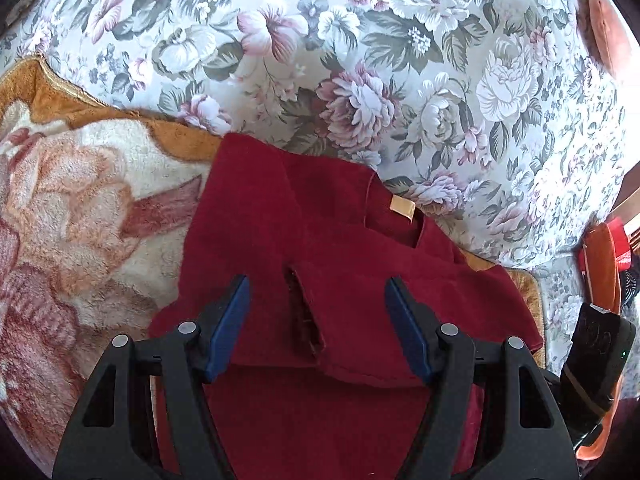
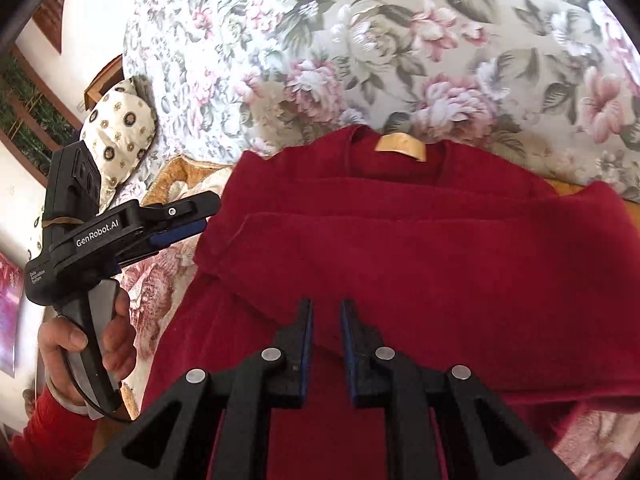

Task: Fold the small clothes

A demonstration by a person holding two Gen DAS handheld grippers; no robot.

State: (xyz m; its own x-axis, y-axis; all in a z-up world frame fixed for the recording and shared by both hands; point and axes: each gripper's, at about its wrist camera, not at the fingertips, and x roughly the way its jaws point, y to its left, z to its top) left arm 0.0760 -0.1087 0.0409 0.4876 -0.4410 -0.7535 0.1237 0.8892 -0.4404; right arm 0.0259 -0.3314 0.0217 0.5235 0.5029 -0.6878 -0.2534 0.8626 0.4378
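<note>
A dark red shirt point(image 1: 320, 240) lies partly folded on the bed, collar and tan neck label point(image 1: 403, 207) away from me. My left gripper point(image 1: 316, 300) is open, its blue pads spread above a folded sleeve edge, holding nothing. In the right wrist view the shirt point(image 2: 420, 248) fills the middle, label point(image 2: 401, 146) at the top. My right gripper point(image 2: 325, 312) has its jaws narrowly apart, just above the red cloth; no cloth shows between them. The left gripper point(image 2: 200, 216) also shows there, at the shirt's left edge, held by a hand.
A floral bedsheet point(image 1: 360, 60) covers the bed. A plush cream and orange blanket point(image 1: 60, 200) lies under and left of the shirt. A patterned pillow point(image 2: 120, 132) sits at the left. An orange and red object point(image 1: 604, 264) lies at the right edge.
</note>
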